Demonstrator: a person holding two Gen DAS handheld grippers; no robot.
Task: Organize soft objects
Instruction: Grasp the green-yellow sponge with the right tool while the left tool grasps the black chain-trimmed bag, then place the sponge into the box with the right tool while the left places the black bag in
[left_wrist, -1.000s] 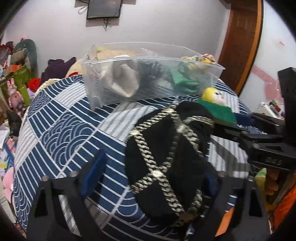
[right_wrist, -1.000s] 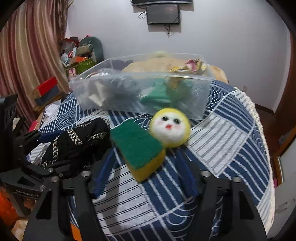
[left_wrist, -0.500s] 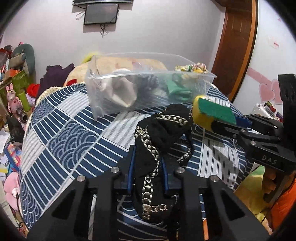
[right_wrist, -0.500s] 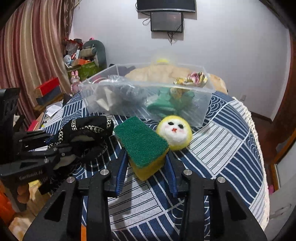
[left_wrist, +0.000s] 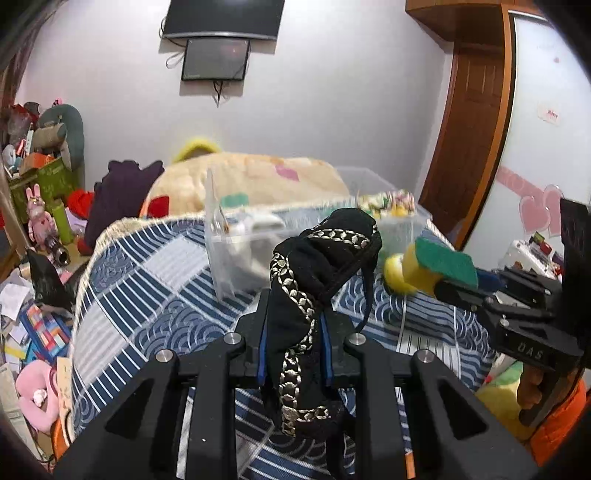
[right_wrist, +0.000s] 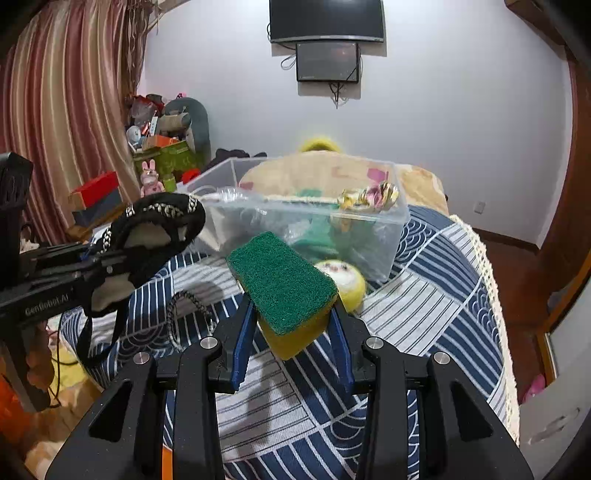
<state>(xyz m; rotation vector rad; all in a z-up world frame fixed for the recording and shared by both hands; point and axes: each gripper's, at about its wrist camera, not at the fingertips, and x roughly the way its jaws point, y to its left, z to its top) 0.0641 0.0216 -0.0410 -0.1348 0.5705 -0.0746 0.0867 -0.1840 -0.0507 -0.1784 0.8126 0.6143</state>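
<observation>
Left wrist view: left gripper (left_wrist: 291, 332) pinches the limp black cloth (left_wrist: 317, 280) mid-frame, straps dangling. Right gripper (right_wrist: 291, 325) squeezes the springy sponge (right_wrist: 284, 291) centre frame; light, hold its yellow sides. Bin (right_wrist: 388, 229) sits beyond, upper centre.

Blue-and-white patterned bed cover (right_wrist: 436, 295), clear plastic bin (right_wrist: 384, 236), round yellow-faced toy (right_wrist: 345, 278) beside it
</observation>
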